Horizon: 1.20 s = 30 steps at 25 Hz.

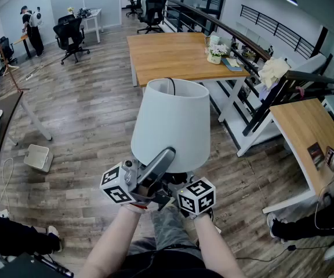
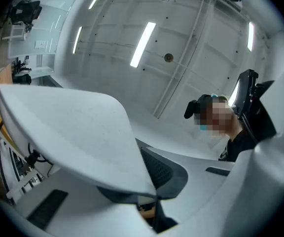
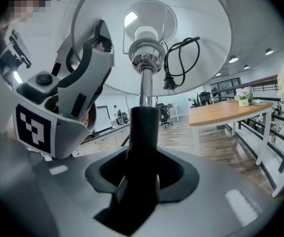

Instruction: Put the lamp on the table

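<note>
The lamp has a white shade point(image 1: 170, 123) and a black stem point(image 3: 144, 127), and it hangs in the air in front of me above the wooden floor. My right gripper point(image 1: 175, 185) sits under the shade, its jaws closed round the stem point(image 3: 142, 181). My left gripper point(image 1: 166, 156) reaches up the shade's near side and pinches its rim point(image 2: 152, 199); the shade wall point(image 2: 73, 132) fills that view. The cord and plug point(image 3: 174, 63) dangle inside the shade. The long wooden table point(image 1: 167, 57) stands ahead, beyond the lamp.
On the table's right end are a small plant point(image 1: 216, 54) and books. A black railing point(image 1: 260, 57) runs along the right, with a second desk point(image 1: 306, 132) beyond it and a seated person point(image 1: 329, 213). A white box point(image 1: 38, 157) lies on the floor at left. Office chairs point(image 1: 68, 33) stand farther back.
</note>
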Each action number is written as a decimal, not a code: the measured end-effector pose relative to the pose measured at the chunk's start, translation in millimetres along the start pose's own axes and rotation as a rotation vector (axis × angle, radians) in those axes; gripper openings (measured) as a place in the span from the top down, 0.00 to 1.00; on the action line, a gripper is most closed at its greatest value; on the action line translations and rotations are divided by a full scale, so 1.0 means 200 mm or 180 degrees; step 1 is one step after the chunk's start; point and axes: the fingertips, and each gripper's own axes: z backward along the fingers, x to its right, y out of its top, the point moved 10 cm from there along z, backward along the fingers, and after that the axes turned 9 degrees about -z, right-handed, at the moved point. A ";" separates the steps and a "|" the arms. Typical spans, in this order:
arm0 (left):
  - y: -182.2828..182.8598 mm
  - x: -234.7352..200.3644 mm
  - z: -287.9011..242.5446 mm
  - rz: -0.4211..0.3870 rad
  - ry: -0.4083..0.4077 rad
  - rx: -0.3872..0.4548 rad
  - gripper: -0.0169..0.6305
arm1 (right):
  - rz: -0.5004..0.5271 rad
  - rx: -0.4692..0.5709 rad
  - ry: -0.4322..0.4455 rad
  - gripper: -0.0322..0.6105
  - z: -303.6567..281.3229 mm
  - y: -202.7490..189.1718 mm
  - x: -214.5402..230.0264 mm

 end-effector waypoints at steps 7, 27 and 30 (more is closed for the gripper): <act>0.00 -0.33 -0.13 -0.0181 -0.0112 -0.0152 0.95 | -0.0041 0.0065 0.0059 0.68 -0.18 0.15 0.28; -0.11 -1.16 -0.45 -0.0212 -0.0217 -0.0440 0.93 | 0.0054 -0.0009 0.0137 0.68 -0.45 0.53 1.06; -0.12 -1.23 -0.47 -0.0221 -0.0189 -0.0444 0.93 | 0.0091 -0.0011 0.0160 0.68 -0.48 0.57 1.14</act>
